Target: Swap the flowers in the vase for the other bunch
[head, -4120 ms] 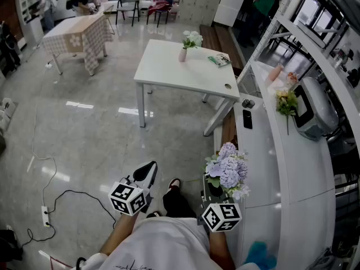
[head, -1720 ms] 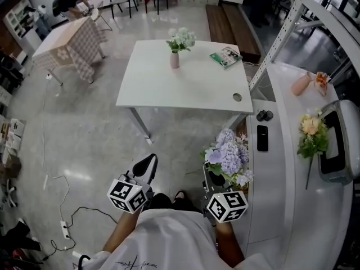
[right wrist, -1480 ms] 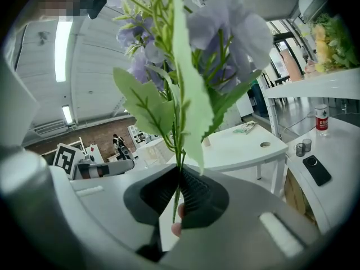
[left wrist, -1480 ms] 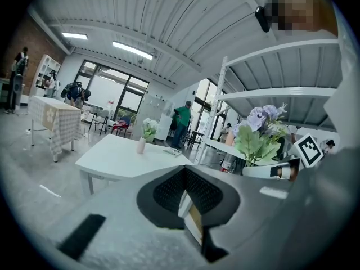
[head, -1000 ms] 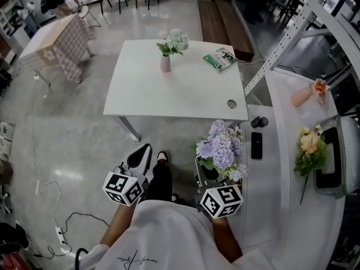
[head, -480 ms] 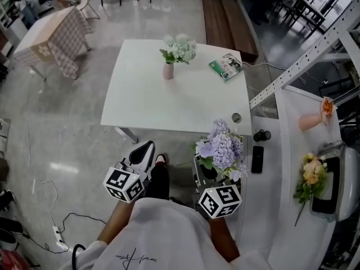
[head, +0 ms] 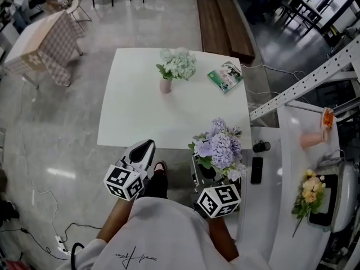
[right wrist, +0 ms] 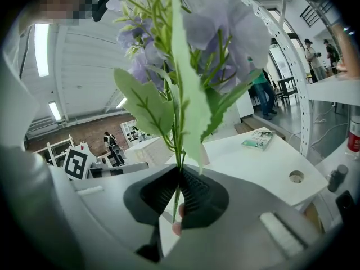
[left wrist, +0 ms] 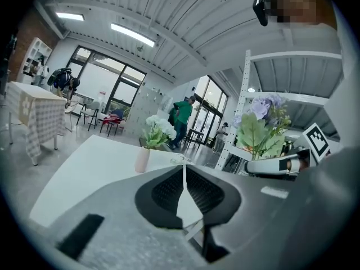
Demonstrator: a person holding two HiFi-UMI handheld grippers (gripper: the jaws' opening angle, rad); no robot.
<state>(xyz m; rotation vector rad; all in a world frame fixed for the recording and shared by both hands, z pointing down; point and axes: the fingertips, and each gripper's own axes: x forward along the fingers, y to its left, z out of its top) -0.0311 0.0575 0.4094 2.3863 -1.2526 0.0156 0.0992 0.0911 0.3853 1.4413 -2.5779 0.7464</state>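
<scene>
Head view: purple bunch (head: pixel 220 148) upright, blooms up, in right gripper (head: pixel 203 172) at near edge of white table (head: pixel 129 117). Vase (head: pixel 165 85) with white flowers (head: pixel 179 63) far side, book (head: pixel 226 76) near.
Left gripper view: left gripper (left wrist: pixel 183 176) jaws nearly touching, empty; vase ahead, unobstructed.
Right gripper view: jaws clamp stems (right wrist: pixel 179 151); leaves fill centre.

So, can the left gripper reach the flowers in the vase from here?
Probably not yet: the left gripper, shut, hangs at the near edge of the table, the vase far across. Nothing stands between.
</scene>
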